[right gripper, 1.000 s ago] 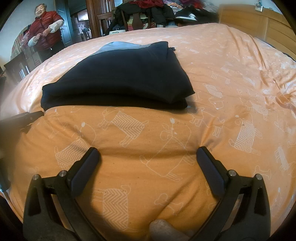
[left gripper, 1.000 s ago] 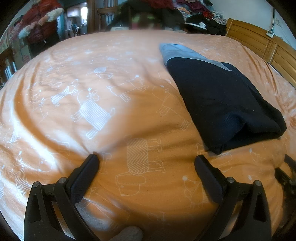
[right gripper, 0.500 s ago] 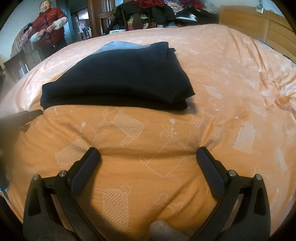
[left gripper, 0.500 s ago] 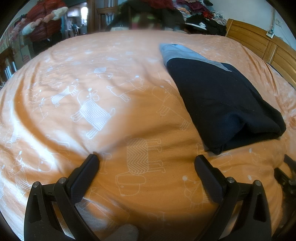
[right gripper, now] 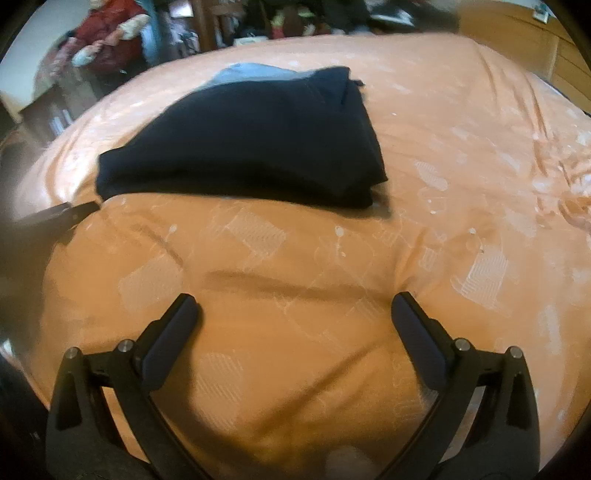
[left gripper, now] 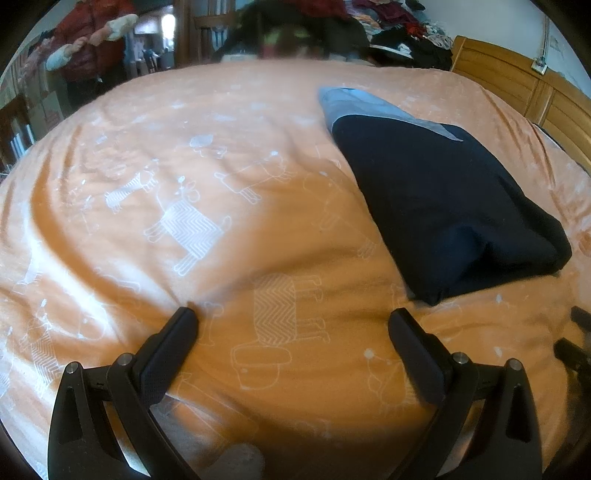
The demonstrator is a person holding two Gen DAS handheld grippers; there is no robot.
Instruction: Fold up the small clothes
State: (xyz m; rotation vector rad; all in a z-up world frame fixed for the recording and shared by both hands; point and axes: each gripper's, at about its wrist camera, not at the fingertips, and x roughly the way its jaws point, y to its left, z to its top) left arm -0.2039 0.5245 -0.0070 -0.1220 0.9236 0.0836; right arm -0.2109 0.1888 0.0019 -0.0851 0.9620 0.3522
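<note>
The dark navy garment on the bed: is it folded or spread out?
Folded. The navy garment lies as a compact stack with doubled layers at its near edge.

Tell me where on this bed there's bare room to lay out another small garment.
The widest free patch is the orange bedspread to the left of the folded dark garment, up to the far edge. Another runs to the right of the garment toward the wooden headboard. A narrow strip lies between the garment and the open left tool. The clothes pile beyond the bed is crowded.

Readable text: I can make out none in either wrist view.
Orange bedspread: I see only white outline animal drawings around the folded dark garment, no letters or numbers.
</note>
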